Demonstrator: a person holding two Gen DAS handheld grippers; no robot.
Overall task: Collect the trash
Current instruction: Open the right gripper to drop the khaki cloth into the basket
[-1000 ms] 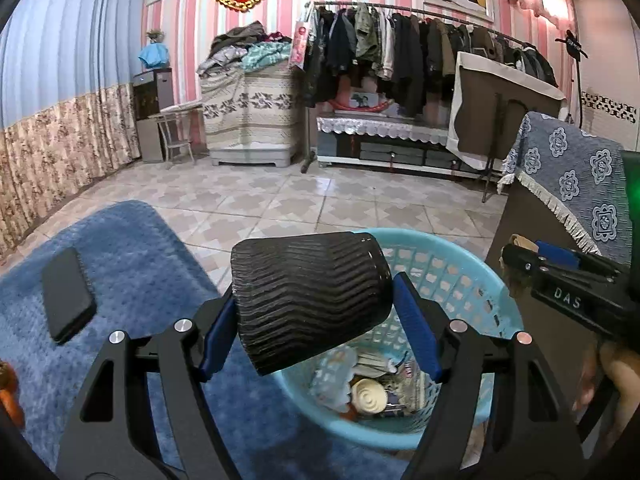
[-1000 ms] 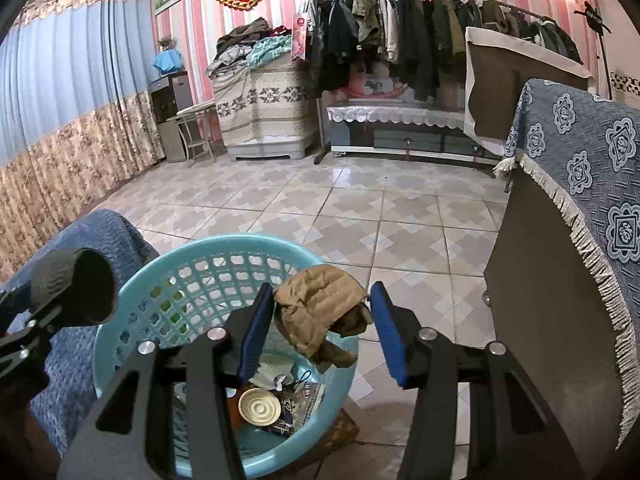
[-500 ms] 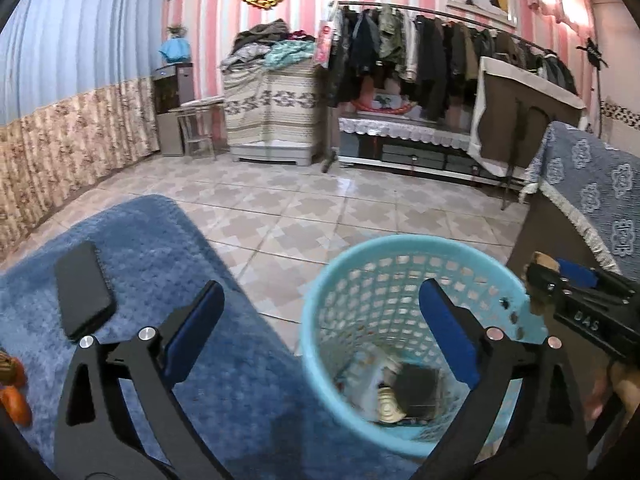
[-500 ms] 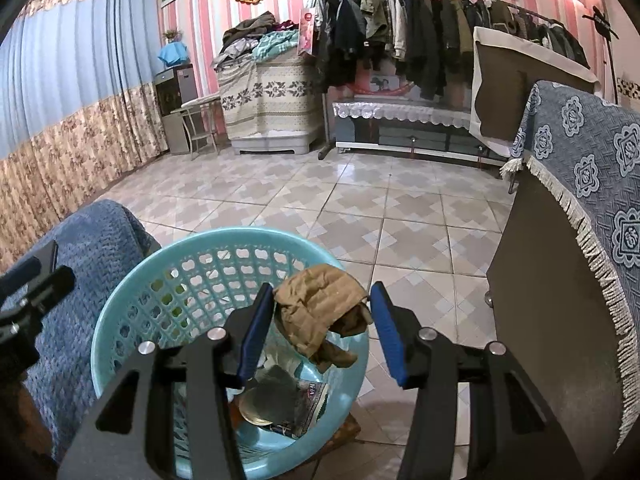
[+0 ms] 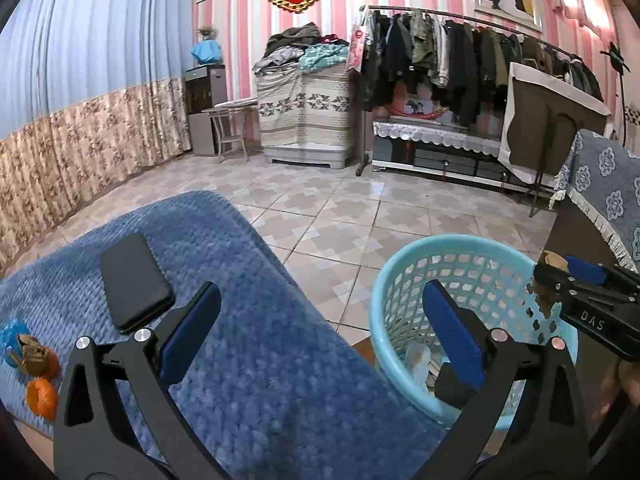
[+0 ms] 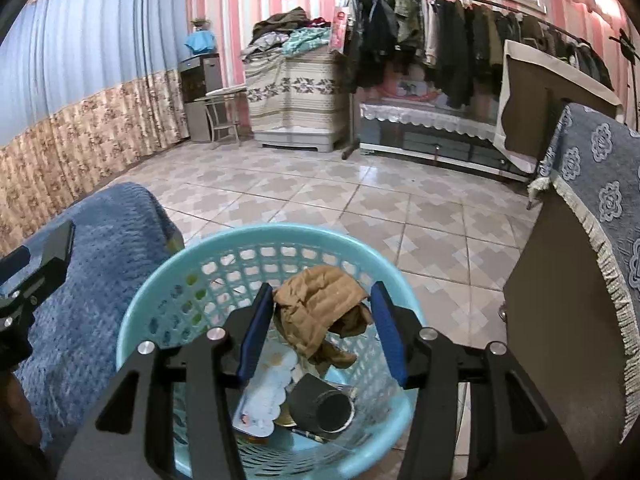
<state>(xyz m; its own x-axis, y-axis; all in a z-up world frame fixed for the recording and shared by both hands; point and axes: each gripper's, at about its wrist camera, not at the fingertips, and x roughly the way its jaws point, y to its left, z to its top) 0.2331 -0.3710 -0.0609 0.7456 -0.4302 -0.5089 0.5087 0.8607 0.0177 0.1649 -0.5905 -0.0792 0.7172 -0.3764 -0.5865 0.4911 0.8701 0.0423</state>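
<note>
Over the basket [image 6: 152, 296] the right gripper [image 6: 322, 320] pinches a brown wad [image 6: 320, 312] above its rim, a black cup [image 6: 320, 406] lying inside, while the left gripper [image 5: 320, 328], jaws just opened wide and empty, straddles the blanket [image 5: 260, 360] edge beside the basket.

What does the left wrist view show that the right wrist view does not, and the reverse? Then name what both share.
Left wrist only: a black phone and orange peels on the blue blanket, with the left gripper empty and open.

Right wrist only: the black cup lying in the basket.

Both: the turquoise basket, and the right gripper holding crumpled brown paper over it.
</note>
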